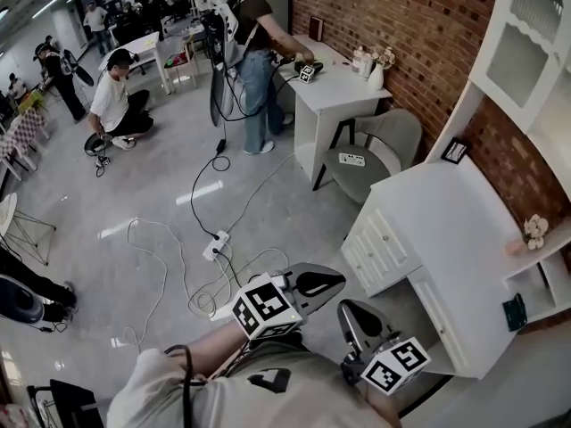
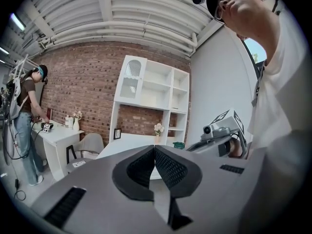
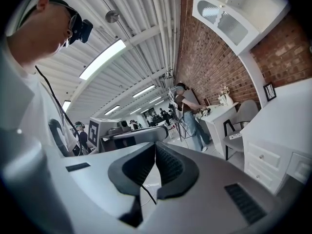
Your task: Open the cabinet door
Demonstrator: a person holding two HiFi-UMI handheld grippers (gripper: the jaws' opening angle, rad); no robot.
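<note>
A white cabinet point(image 1: 446, 230) stands against the brick wall on the right, with drawers point(image 1: 384, 248) in its lower front. Its upper part carries an arched glass door point(image 1: 526, 43), which is closed. That door point(image 2: 131, 79) shows in the left gripper view, and in the right gripper view the door point(image 3: 226, 21) is high up. My left gripper point(image 1: 335, 279) hangs over the floor short of the drawers, its jaws shut and empty. My right gripper point(image 1: 348, 308) is just beside it, also shut on nothing. Neither touches the cabinet.
A white desk point(image 1: 335, 92) and a grey chair point(image 1: 366, 154) stand left of the cabinet, with a person point(image 1: 254, 52) working at the desk. Cables and a power strip point(image 1: 214, 243) lie on the floor ahead. More people sit and stand farther back.
</note>
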